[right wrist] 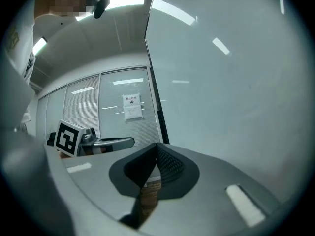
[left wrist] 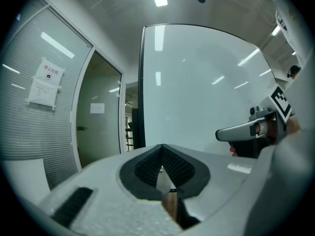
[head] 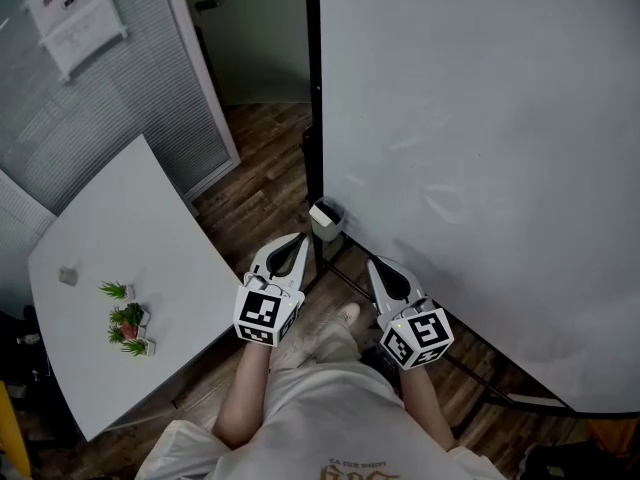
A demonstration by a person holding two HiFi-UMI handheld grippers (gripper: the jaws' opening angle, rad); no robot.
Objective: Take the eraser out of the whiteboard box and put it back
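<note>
**Both grippers empty, the box just above them in the frame**

We stand before the whiteboard (head: 480, 168), which fills the right half of the head view. The whiteboard box (head: 326, 218) sits at the board's lower left corner, near the middle of the frame, close to the dark post (head: 313, 88) at the board's edge. Its opening faces up, but the inside is small and dark. We cannot tell whether the eraser lies in it, and the eraser shows in no view.

The left gripper (head: 299, 240) is just under the box in the picture. The right gripper (head: 374, 265) is near it, a little to the right and lower. In each gripper view the fingers (left wrist: 147, 167) are pressed together, and nothing is held between them.

This scene fits two stages. Either the eraser waits in the box to be lifted out, or it is back in the box with the hands drawn away from it.

For both stages our advice is the same. We should keep the two grippers apart from each other, because they hang close together. We should also keep them off the board's surface and the post. The head should look more directly into the box, so that its content can be checked.
</note>
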